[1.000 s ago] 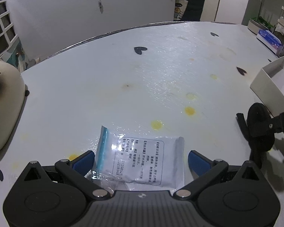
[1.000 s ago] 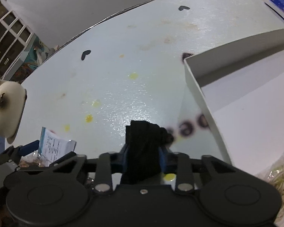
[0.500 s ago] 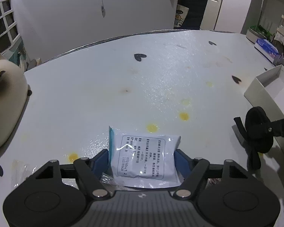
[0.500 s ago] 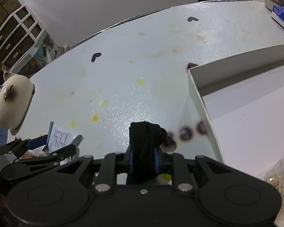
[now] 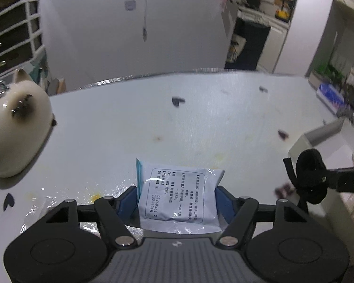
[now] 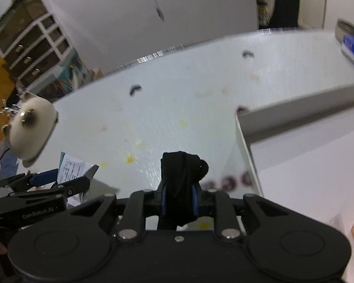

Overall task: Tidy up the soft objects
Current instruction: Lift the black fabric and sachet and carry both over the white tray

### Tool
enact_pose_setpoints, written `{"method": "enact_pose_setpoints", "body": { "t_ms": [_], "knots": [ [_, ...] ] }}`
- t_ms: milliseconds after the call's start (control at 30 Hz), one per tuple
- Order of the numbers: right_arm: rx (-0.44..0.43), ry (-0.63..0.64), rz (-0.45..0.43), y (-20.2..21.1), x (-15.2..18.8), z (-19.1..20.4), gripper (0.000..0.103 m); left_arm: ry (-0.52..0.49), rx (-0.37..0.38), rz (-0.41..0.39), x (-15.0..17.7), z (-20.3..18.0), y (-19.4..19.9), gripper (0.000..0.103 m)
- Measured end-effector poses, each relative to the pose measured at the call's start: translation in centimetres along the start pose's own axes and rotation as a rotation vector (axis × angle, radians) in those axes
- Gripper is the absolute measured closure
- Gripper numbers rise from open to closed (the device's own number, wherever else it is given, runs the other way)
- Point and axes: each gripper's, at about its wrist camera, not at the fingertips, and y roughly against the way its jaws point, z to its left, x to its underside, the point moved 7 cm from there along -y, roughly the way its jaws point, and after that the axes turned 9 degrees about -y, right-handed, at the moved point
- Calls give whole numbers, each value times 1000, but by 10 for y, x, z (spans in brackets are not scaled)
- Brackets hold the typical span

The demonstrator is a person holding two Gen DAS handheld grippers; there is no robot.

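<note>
Now my left gripper point(image 5: 177, 197) pinches one white printed packet point(image 5: 177, 195) between its blue pads, lifted clear of the white table point(image 5: 129, 129). My right gripper point(image 6: 178, 197) is clamped narrow on one bundle of black cloth point(image 6: 180, 179), just beside the one white box point(image 6: 295, 141) at the right. One cream cat-shaped ornament point(image 5: 16, 127) sits at the table's left.

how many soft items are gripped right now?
2. The white printed packet sits clamped in the left gripper; the black fabric piece is pinched in the right gripper, beside the white box. More items at the right edge are blurred.
</note>
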Motion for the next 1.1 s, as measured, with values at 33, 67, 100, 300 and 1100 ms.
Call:
{"method": "enact_pose_setpoints", "body": {
  "t_ms": [33,67,100,300,1100],
  "knots": [
    [-6,16,-18,5,-1,1,82,12,-6,-15,-2,-1,6,32],
    [-13,29,-31,10,-3,3,82,24,-12,-29,-4,-3,12,32],
    [-21,34,-39,14,-4,3,82,36,-17,-42,-6,-4,18,32],
    [-62,67,-115,47,-7,3,82,91,-45,-117,-16,-20,57,32],
    [-150,172,-319,163,-10,-81,82,209,-27,-232,-27,-143,128,32]
  ]
}}
